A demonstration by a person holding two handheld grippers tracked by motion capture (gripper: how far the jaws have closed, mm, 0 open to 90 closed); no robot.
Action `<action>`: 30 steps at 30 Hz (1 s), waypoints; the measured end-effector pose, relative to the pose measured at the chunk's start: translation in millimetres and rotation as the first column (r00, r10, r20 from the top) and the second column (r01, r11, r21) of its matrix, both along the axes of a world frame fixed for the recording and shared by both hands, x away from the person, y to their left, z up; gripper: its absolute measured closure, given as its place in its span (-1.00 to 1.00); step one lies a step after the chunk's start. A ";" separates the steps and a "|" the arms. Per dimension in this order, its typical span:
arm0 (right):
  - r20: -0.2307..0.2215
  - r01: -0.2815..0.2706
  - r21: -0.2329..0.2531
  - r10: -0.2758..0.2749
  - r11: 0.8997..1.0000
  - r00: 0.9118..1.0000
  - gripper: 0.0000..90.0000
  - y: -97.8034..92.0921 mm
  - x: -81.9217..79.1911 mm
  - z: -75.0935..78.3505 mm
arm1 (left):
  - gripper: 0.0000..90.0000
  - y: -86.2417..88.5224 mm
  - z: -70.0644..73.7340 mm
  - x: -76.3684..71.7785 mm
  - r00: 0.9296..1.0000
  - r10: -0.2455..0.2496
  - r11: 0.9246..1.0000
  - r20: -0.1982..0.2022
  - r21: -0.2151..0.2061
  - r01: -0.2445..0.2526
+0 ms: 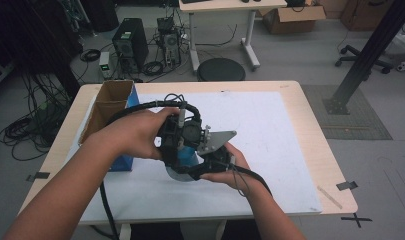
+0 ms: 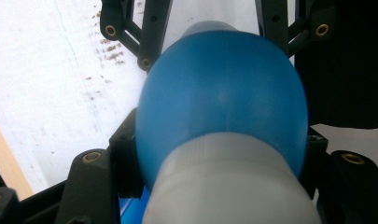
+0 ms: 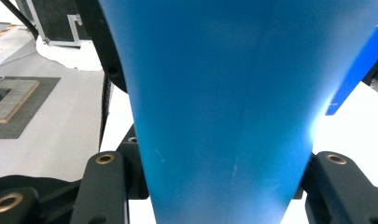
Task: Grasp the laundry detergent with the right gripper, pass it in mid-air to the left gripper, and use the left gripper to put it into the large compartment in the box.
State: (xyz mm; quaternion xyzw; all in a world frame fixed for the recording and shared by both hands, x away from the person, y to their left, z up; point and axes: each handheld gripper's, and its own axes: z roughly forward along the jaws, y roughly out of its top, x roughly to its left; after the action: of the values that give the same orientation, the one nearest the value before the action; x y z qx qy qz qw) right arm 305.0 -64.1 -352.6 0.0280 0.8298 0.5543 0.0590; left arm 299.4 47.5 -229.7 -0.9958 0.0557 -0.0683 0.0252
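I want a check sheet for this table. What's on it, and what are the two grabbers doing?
Surface: table with a white mat.
Job's things: blue bulb with a pale grey end, held between both grippers.
Clutter: open cardboard box, blue-sided.
Grippers: left gripper and right gripper both shut on the bulb.
Cables: black cable loops from the left gripper.
Surroundings: computer towers, floor wires, desk, stool.

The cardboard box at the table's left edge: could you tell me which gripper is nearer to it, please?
Left. The left gripper is closer to the cardboard box; the right gripper sits beyond it, farther right.
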 end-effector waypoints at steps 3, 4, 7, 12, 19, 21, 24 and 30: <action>-0.020 0.008 0.002 -0.008 1.000 1.000 -0.04 -2.0 0.1 -1.3 | -0.15 -0.2 2.8 -0.1 1.000 -0.007 1.000 0.005 0.005 0.007; -0.030 0.012 0.000 -0.012 1.000 0.999 -0.05 -3.3 -0.5 -2.3 | -0.15 0.1 3.4 -0.2 1.000 -0.007 1.000 0.009 0.001 0.007; -0.051 0.032 0.001 -0.032 0.999 0.998 -0.19 -7.5 1.1 -6.5 | -0.15 0.9 7.5 0.0 1.000 -0.013 1.000 0.009 0.004 0.013; -0.064 0.071 -0.024 -0.073 0.997 0.995 -0.48 -19.0 4.3 -12.2 | -0.15 2.6 11.0 0.1 1.000 -0.002 1.000 0.010 0.008 0.002; -0.064 0.107 -0.047 -0.110 0.993 0.992 -0.73 -32.0 7.7 -9.7 | -0.15 3.1 14.6 5.8 0.999 0.047 0.999 -0.010 0.016 -0.046; -0.057 0.133 -0.060 -0.137 0.989 0.989 -0.80 -37.4 8.8 -7.5 | -0.15 3.2 16.1 8.8 0.997 0.079 0.997 -0.027 0.020 -0.078; -0.052 0.148 -0.081 -0.153 0.986 0.987 -0.88 -47.0 10.7 -2.4 | -0.15 3.7 18.0 14.3 0.991 0.125 0.992 -0.055 0.025 -0.124; -0.029 0.149 -0.166 -0.156 0.975 0.987 -0.98 -67.1 17.3 10.4 | -0.15 3.9 25.1 25.5 0.968 0.244 0.969 -0.060 0.050 -0.241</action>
State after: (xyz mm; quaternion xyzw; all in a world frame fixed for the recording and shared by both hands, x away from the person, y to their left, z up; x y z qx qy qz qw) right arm 322.3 -131.2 -342.2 0.0986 0.8688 0.4776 0.0860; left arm 324.9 51.5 -204.6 -0.9961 -0.0641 -0.0306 0.0526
